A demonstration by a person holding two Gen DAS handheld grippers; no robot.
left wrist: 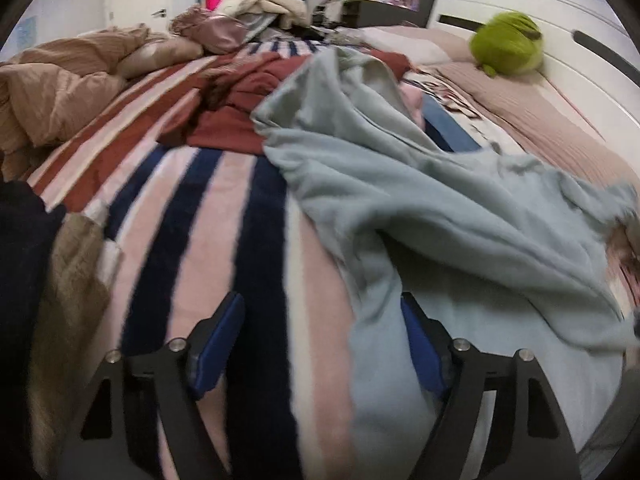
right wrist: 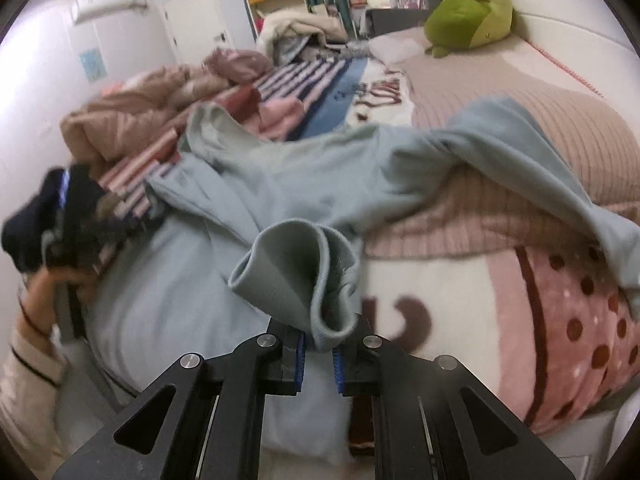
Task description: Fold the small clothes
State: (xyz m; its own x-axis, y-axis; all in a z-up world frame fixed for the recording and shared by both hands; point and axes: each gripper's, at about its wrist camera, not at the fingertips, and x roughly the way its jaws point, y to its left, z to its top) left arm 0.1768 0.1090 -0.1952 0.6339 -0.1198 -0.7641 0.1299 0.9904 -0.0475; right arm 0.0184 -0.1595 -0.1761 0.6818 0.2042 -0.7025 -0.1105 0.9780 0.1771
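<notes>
Clamped between the right gripper's (right wrist: 319,354) blue pads, a rolled cuff of the pale blue garment (right wrist: 304,184) stood up at the bottom centre of the right wrist view, the jaws pinched narrowly on the fabric. From there the garment spread toward the frame's middle, one sleeve trailing to the right edge over the ribbed pink cover (right wrist: 520,128). Only this view showed the person's left hand (right wrist: 44,280) at the left edge and the polka-dot blanket (right wrist: 572,320) at lower right. In the left wrist view, the left gripper (left wrist: 320,344) stood wide open at the bottom, nothing between its fingers, the garment (left wrist: 400,200) draped over the right finger and across the striped blanket (left wrist: 192,216). A maroon cloth (left wrist: 248,92) lay above centre there; a green plush toy (left wrist: 506,42) sat upper right.
</notes>
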